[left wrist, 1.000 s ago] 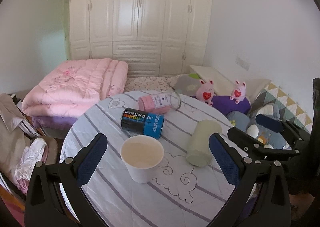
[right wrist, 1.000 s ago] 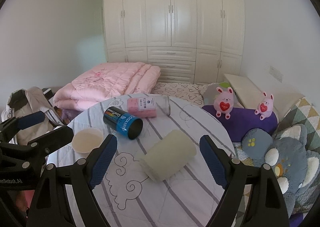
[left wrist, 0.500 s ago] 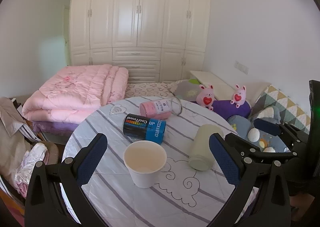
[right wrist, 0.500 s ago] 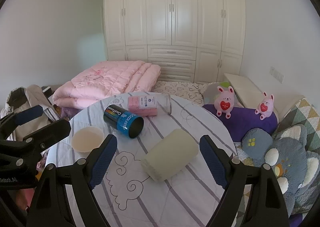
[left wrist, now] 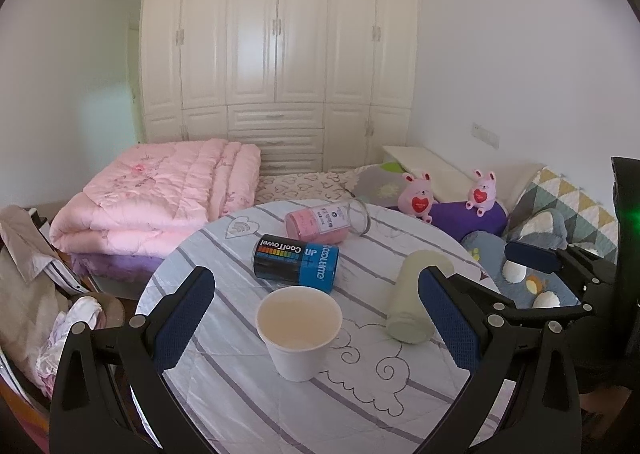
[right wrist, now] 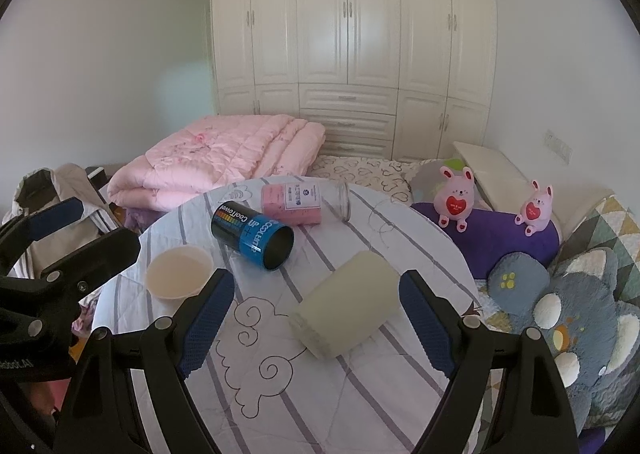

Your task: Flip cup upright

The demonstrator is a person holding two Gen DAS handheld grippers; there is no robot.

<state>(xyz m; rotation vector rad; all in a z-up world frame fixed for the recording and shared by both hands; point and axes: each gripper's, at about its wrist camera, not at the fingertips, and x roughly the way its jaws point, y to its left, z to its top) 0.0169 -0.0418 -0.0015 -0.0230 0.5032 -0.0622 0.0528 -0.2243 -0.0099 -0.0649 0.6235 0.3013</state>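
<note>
Table (left wrist: 224, 382) near edge cut off by your left gripper (left wrist: 316, 328), jaws wide, holding nothing. Left view: one white cup (left wrist: 299, 332) upright between fingers; one pale green cup (left wrist: 414, 300) on side, partly behind right finger, base toward you; two cans beyond.

Right view: your right gripper (right wrist: 316, 318) spread, empty. Green cup (right wrist: 347, 304) lies between fingers, long axis diagonal, mouth hidden.
</note>
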